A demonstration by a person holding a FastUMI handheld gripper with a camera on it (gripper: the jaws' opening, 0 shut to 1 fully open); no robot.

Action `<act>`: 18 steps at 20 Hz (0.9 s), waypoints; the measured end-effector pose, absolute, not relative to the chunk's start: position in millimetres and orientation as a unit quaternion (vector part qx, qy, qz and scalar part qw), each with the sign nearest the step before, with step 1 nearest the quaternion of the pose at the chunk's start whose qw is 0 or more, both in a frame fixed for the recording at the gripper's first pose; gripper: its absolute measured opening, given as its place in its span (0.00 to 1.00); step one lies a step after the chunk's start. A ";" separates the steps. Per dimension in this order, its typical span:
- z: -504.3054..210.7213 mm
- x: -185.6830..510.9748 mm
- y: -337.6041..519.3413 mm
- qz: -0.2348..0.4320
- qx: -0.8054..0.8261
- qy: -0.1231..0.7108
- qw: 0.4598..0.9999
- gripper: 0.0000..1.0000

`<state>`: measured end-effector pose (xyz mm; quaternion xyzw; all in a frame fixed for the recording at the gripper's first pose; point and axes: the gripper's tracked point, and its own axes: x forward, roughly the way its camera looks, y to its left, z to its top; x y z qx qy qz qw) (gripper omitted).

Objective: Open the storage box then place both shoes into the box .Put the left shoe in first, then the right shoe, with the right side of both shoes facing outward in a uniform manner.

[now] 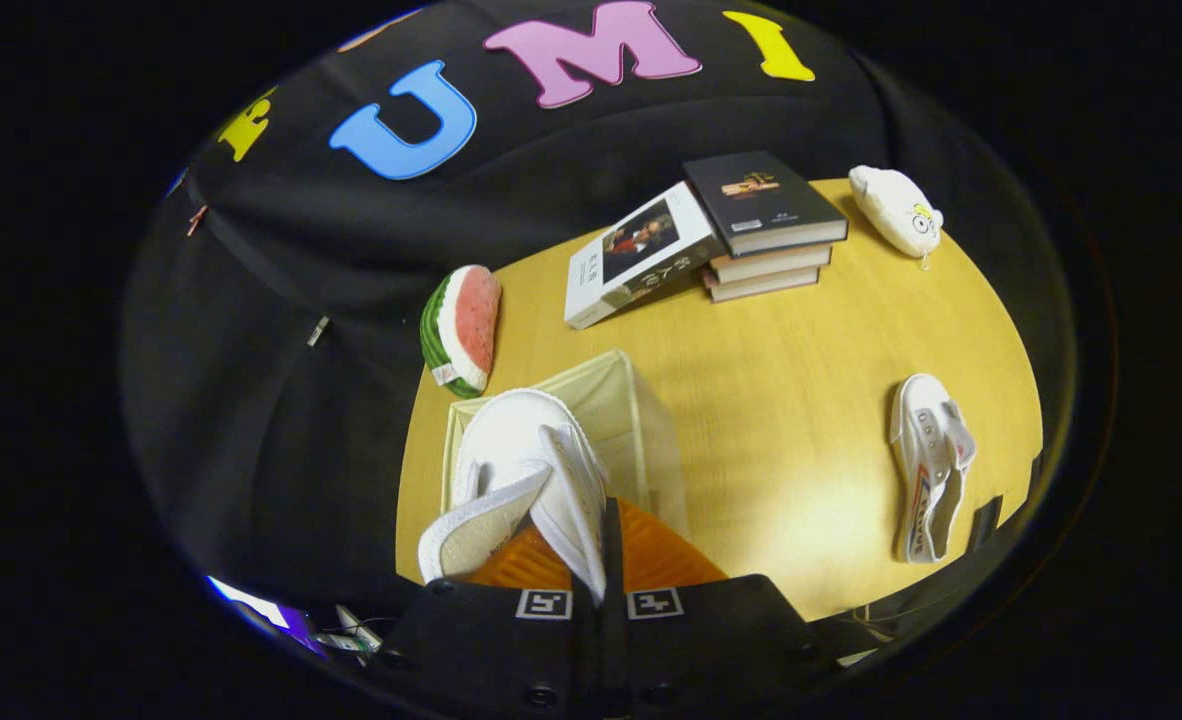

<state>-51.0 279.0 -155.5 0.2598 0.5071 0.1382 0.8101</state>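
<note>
Currently the claw (599, 560) pinches one white shoe (526, 470) by its collar over the open storage box (641, 420). Such a thin grip could slip, dropping it crooked; the other shoe (929, 465) lies well apart on the bench (781, 380).

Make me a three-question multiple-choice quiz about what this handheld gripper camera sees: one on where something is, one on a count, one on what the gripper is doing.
1. Where does the second shoe lie?
A. on the bare table
B. on the books
C. inside the box

2. How many books make the flat stack?
A. one
B. three
C. five

3. The gripper is
A. open, holding nothing
B. shut on the held shoe
C. shut on the watermelon toy

Answers: 1 A, it rests alone on the wood. 2 B, three spines show. 3 B, both fingers pinch its side above the storage box.
</note>
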 end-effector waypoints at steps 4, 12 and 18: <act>-175.2 -44.4 321.2 0.124 0.251 0.546 0.790 0.05; -201.4 -8.9 344.9 0.041 0.240 0.510 0.825 0.05; -214.3 -15.7 358.9 0.037 0.268 0.503 0.821 0.06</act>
